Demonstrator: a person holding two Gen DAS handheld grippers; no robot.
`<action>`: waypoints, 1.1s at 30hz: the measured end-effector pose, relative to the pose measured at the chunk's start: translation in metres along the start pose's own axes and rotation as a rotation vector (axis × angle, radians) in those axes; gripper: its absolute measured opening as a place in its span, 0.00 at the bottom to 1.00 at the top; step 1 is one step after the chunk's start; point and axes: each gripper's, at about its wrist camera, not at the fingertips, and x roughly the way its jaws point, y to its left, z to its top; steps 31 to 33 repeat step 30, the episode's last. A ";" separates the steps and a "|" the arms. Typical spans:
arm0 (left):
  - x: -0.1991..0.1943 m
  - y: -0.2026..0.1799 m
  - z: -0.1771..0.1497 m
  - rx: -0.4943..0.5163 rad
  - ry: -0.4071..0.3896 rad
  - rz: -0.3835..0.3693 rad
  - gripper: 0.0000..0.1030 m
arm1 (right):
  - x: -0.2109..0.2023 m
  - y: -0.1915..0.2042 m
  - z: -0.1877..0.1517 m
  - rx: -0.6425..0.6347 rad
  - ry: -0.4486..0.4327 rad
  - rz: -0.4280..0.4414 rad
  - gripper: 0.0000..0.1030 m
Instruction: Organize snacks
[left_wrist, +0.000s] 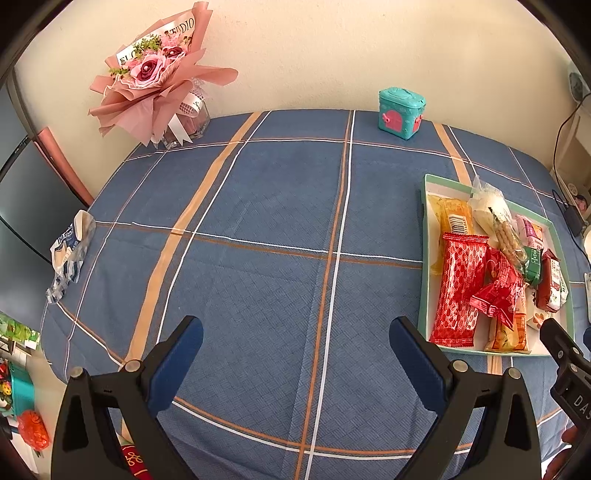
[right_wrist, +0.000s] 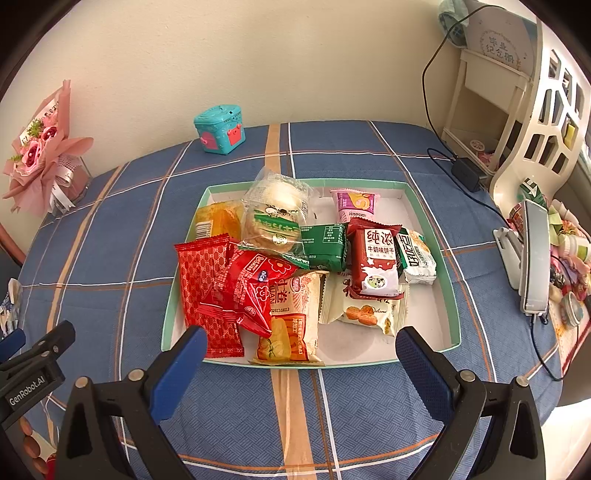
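The snacks are sitting piled in a shallow green-rimmed tray (right_wrist: 436, 236) toward the right edge of the worktop (right_wrist: 110, 229), and the right gripper (right_wrist: 301, 341) is hovering directly at the tray's near rim, fingers spread wide and holding nothing. The long red wafer packet (right_wrist: 207, 295) is lying just ahead of its left finger (right_wrist: 177, 369), long axis running roughly away from the gripper, along the tray's left wall. The left gripper (left_wrist: 295, 332) is hanging over bare cloth, also wide and empty, with the tray (left_wrist: 424, 258) off to its right. By my judgement the right gripper is the nearer 1 for any pick here
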 end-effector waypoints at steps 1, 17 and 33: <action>0.000 -0.001 0.000 0.001 0.000 0.000 0.98 | 0.000 0.000 0.000 0.000 0.000 0.000 1.00; -0.002 -0.001 0.000 0.010 -0.006 -0.009 0.98 | 0.000 0.001 0.000 0.001 -0.001 -0.001 1.00; -0.007 -0.002 -0.001 0.016 -0.038 -0.025 0.98 | 0.000 0.001 0.000 0.001 -0.001 -0.002 1.00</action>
